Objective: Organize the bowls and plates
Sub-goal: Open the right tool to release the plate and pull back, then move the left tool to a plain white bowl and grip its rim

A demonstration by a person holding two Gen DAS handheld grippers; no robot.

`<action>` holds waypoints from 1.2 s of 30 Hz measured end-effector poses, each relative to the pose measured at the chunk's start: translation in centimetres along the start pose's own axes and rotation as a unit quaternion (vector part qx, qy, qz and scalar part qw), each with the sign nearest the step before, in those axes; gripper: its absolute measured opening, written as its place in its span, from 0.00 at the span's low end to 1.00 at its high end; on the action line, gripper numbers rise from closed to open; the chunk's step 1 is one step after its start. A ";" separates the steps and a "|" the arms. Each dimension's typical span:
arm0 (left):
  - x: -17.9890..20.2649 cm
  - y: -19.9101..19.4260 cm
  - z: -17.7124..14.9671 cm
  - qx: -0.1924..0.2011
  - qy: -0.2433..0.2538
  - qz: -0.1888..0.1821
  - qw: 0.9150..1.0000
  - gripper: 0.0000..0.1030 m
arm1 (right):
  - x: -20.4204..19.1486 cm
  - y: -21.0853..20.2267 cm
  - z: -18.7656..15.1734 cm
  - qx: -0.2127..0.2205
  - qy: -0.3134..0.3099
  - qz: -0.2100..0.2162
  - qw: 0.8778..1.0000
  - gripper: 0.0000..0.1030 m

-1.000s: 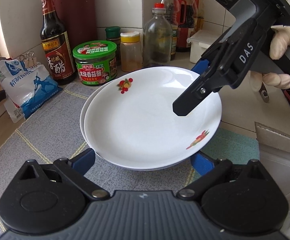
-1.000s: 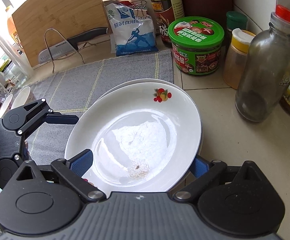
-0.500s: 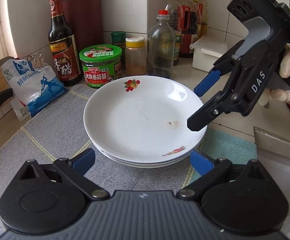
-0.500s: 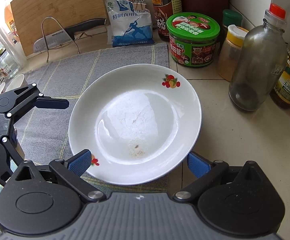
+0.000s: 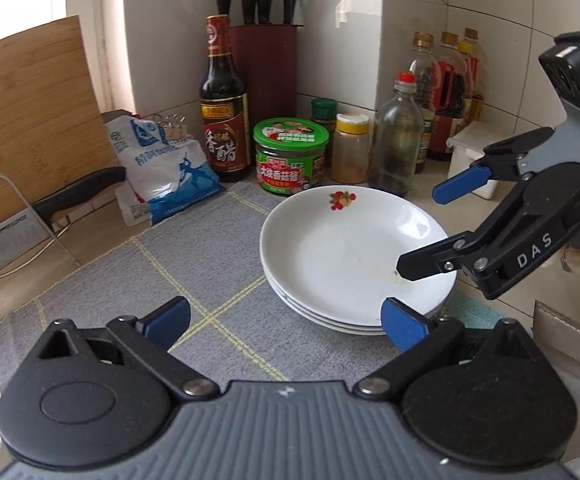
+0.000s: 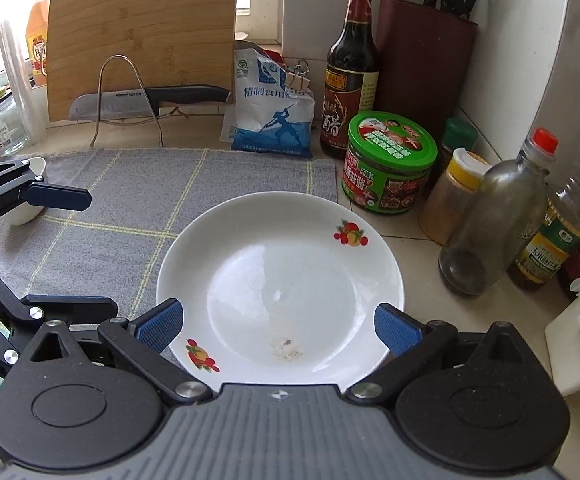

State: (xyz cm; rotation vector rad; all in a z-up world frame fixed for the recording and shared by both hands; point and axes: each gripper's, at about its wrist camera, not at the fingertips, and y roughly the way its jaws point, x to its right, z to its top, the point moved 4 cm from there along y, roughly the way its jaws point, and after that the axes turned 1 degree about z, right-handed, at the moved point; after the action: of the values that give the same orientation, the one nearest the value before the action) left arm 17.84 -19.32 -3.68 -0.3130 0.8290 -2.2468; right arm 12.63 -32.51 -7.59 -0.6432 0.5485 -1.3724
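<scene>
A stack of white plates [image 5: 353,256] with fruit prints lies flat on the right end of a grey mat [image 5: 194,264]. My left gripper [image 5: 286,318] is open and empty, pulled back from the stack's near-left rim. My right gripper [image 5: 429,230] hangs open over the stack's right rim, with a hand behind it. In the right wrist view the top plate [image 6: 282,280] lies below and between the wide-open fingers of my right gripper [image 6: 278,322], with the pads off the rim. My left gripper [image 6: 100,252] stands at the left, in front of a small white bowl [image 6: 30,208].
Behind the plates stand a green-lidded jar [image 5: 290,156], a dark vinegar bottle [image 5: 224,120], a salt bag [image 5: 166,176], a yellow-capped spice jar [image 5: 351,148], a glass bottle [image 5: 395,136] and a knife block [image 5: 264,64]. A knife [image 6: 150,100] rests on a wire rack by the cutting board [image 6: 142,36].
The top plate was tilted between the right gripper's pads and now lies flat on the stack. Both grippers have drawn back and risen; the right jaws stand clear of the rim.
</scene>
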 end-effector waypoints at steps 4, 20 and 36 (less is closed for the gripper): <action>-0.9 -1.3 -0.8 -0.004 -0.029 0.041 0.999 0.98 | -1.4 0.2 0.2 0.022 -0.021 -0.010 1.000 1.00; -7.7 -10.5 -5.6 0.010 -0.076 0.106 0.991 0.99 | -13.4 0.2 0.6 0.059 -0.123 0.030 0.990 1.00; -18.5 -18.5 -13.5 -0.018 -0.102 0.138 0.985 0.99 | -30.4 2.1 -1.0 0.050 -0.195 0.126 0.971 1.00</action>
State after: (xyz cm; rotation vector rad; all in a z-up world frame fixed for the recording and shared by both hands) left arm 15.21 9.92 -1.76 -0.4119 0.7544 -1.9087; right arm 9.70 -2.31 -10.19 -0.7144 0.2326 -0.9938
